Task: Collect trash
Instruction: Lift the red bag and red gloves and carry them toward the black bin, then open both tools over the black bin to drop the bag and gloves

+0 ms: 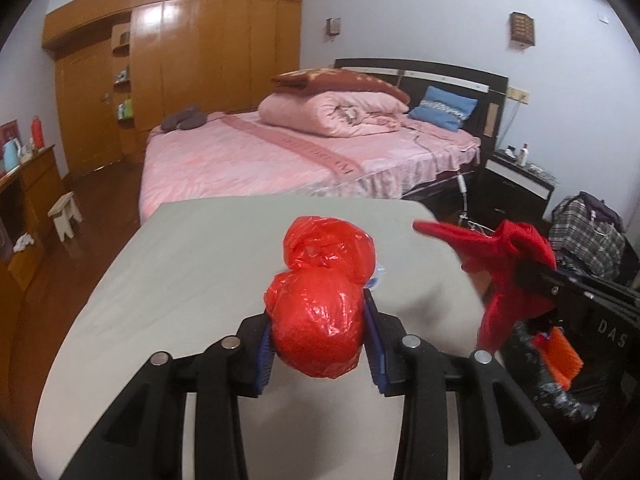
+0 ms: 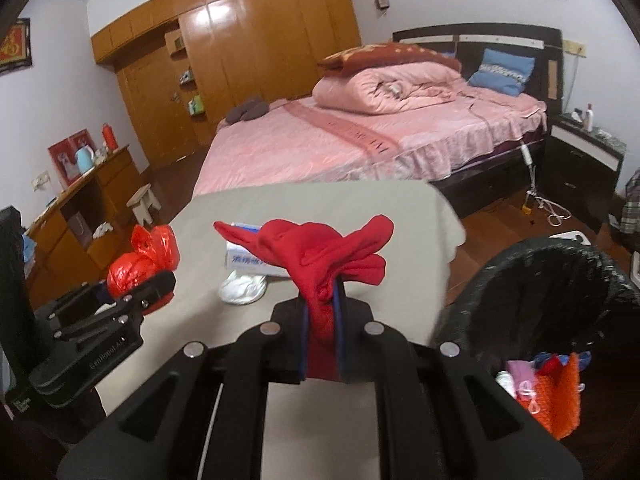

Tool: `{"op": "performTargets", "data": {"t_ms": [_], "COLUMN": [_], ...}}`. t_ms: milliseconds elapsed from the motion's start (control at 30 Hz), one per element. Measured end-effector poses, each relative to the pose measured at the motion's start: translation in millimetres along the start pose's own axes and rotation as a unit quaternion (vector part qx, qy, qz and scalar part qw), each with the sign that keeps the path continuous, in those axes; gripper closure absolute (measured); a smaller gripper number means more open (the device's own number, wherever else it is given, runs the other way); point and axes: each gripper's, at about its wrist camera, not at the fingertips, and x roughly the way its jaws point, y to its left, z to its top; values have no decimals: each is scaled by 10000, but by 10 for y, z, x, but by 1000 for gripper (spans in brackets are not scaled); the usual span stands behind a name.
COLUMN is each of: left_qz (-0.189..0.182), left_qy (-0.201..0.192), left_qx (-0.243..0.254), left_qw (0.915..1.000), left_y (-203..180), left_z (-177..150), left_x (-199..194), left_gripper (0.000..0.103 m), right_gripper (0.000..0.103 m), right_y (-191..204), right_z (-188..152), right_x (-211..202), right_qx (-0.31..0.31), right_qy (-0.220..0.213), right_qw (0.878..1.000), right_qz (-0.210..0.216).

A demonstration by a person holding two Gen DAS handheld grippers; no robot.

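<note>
Nearest the left wrist lens: left gripper [image 1: 318,344], blue pads clamped on a knotted red plastic bag [image 1: 320,300], held up over the middle of the grey-covered table [image 1: 180,272]. Nearest the right wrist lens: right gripper [image 2: 322,312], jaws pinched tight on a bunched red cloth [image 2: 320,256], its loose ends fanning above the fingertips, over the table's right half. Lying on the table beyond the cloth, toward the far edge: a crumpled white wad [image 2: 243,290] touching a white box with blue print [image 2: 252,258]. Off the table's right edge, on the floor: black-lined trash bin [image 2: 540,280], holding orange mesh and other scraps. Beyond the far edge: pink bed [image 1: 288,152], wooden wardrobe [image 1: 192,48].
</note>
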Motion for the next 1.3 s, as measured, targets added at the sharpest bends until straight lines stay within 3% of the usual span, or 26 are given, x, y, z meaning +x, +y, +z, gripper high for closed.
{"op": "performTargets", "data": {"t_ms": [600,1300], "left_qz": [-894,-1935], "left_qy": [-245,-148], "left_qx": [507,1282], "left_qw": [9944,9726], "left_y": [-1035,-2429], "left_z": [293,285], "left_x": [15,275], "left_gripper": [65,65], "right_gripper": [93,93], "right_y": [-946,-2058], "right_z": [124,-225], "right_x": [-630,-974], "right_qx": [423,997], "right_qy": [-468,-437], "right_qw": [9952,9812], "right_qz": [-745,-1594]}}
